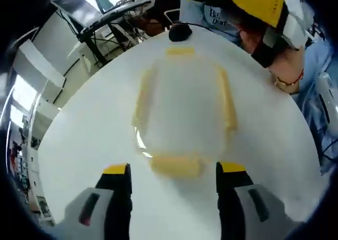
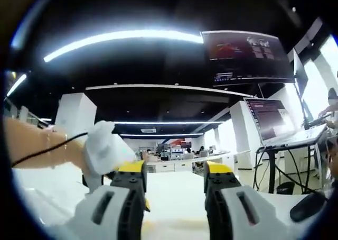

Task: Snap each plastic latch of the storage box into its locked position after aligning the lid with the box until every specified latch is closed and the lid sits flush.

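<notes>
A clear storage box (image 1: pixel 182 113) with its lid on lies on the white table (image 1: pixel 90 145), seen from above in the left gripper view. Yellow latches sit on its sides: far (image 1: pixel 179 51), left (image 1: pixel 143 97), right (image 1: pixel 227 100) and near (image 1: pixel 177 166). My left gripper (image 1: pixel 174 170) is open, its yellow-tipped jaws standing either side of the near latch, just above it. The right gripper's yellow body (image 1: pixel 256 2) hangs beyond the box, held in a person's hand. In the right gripper view my right gripper (image 2: pixel 174 171) is open with nothing between its jaws, pointing out across the room.
A black mouse-like object (image 1: pixel 180 32) lies just past the box's far end. A laptop on a stand (image 2: pixel 274 123) is beside the table. A gloved hand and forearm (image 2: pixel 100 145) reach in from the left. The table edge curves round the left side.
</notes>
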A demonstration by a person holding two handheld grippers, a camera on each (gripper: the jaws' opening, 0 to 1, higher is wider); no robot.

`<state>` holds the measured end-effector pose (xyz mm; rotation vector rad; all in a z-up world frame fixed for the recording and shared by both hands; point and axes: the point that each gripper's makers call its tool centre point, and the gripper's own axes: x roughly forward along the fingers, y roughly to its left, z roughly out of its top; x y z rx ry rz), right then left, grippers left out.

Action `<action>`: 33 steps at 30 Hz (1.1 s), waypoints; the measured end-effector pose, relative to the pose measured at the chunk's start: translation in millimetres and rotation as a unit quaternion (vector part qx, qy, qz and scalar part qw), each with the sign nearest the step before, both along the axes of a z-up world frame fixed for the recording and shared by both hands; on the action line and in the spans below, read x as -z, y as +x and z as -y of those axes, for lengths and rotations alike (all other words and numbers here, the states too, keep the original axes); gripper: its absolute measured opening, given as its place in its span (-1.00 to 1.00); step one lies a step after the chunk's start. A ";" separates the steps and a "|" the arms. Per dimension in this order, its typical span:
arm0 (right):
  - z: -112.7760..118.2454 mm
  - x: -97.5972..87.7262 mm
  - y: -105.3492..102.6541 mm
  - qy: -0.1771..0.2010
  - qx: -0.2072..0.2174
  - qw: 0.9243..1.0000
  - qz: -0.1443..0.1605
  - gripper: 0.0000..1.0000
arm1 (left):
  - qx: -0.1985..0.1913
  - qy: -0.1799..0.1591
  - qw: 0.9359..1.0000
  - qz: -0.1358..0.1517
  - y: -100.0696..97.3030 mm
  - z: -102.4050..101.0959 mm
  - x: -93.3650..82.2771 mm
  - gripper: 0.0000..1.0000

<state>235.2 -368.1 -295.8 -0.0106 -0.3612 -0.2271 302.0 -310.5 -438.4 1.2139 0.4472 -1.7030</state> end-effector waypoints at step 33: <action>2.9 -1.7 -2.1 0.014 -0.008 1.000 0.017 -0.16 | -0.015 0.082 0.996 -0.030 10.2 -18.9 29.9 -0.22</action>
